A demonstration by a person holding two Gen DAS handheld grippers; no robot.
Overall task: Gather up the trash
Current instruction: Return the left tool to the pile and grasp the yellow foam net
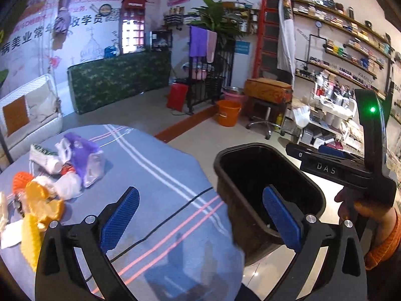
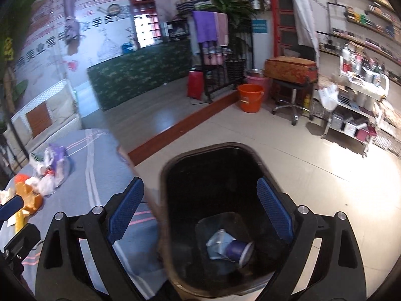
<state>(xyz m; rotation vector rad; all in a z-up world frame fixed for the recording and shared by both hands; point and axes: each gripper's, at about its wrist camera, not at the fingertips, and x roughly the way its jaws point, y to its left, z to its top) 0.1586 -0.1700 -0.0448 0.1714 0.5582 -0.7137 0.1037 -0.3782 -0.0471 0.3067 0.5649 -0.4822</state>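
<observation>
A dark trash bin (image 1: 270, 188) stands on the floor beside the table. My right gripper (image 2: 200, 210) hangs open right above the bin (image 2: 213, 213), nothing between its fingers. A purple cup and a crumpled wrapper (image 2: 229, 247) lie at the bin's bottom. My left gripper (image 1: 199, 218) is open over the table's edge, holding nothing. The trash pile (image 1: 65, 168) of purple and white wrappers, white bags and orange peel lies on the striped blue cloth (image 1: 163, 175) at the left. The right gripper's body (image 1: 351, 165) and a hand show at the right of the left wrist view.
An orange bucket (image 2: 250, 97), a stool with a patterned case (image 2: 290, 75) and a loaded white cart (image 2: 356, 105) stand on the tiled floor beyond the bin. A raised floor step (image 2: 180, 130) runs behind the table. A white seat (image 1: 27, 110) stands at the left.
</observation>
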